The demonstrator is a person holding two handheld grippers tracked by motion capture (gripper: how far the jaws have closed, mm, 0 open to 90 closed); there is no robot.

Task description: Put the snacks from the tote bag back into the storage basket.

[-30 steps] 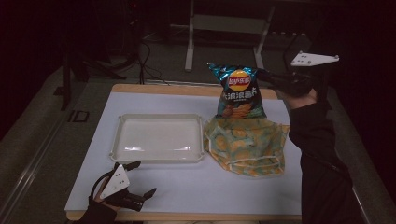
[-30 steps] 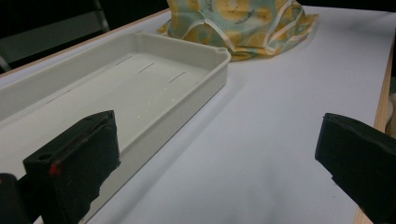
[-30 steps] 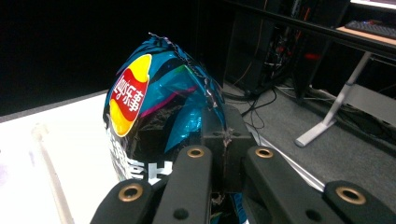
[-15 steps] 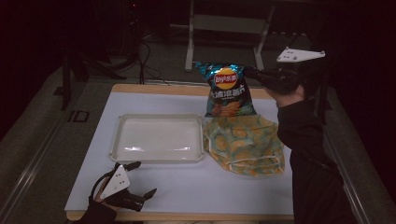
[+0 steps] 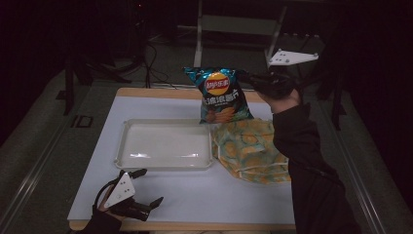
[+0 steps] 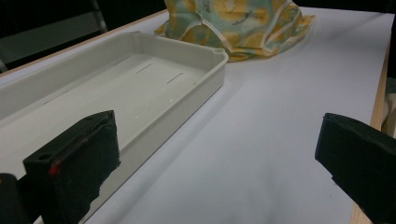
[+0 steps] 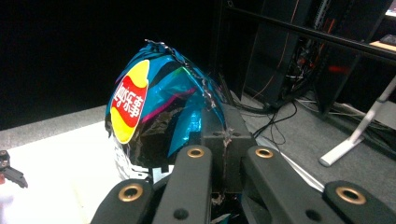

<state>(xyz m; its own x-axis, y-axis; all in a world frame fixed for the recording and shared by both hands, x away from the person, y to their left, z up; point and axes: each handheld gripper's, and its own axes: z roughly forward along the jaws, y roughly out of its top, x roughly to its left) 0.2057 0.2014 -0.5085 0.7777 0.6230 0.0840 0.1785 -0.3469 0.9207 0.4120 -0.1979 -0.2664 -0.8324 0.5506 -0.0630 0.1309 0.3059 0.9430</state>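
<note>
A blue chip bag [image 5: 221, 95] hangs in the air above the table's far side, over the gap between the tray and the cloth bag. My right gripper [image 5: 251, 78] is shut on its top right corner. In the right gripper view the crinkled bag [image 7: 154, 114] fills the space ahead of the pinched jaws of my right gripper [image 7: 217, 128]. An empty white tray [image 5: 165, 145] lies mid-table; its rim [image 6: 187, 88] is close ahead of my left gripper [image 6: 215, 158]. My left gripper [image 5: 146, 187] rests open near the front left edge, nothing between its jaws.
A yellow and teal patterned cloth bag [image 5: 251, 151] lies right of the tray, also seen as a cloth bag [image 6: 233, 25] in the left gripper view. The table's wooden front edge [image 5: 195, 225] runs near my left hand. Dark floor, cables and stands lie beyond the table.
My right gripper has carried the chip bag leftward, from above the cloth bag toward the tray. The left gripper has stayed put.
</note>
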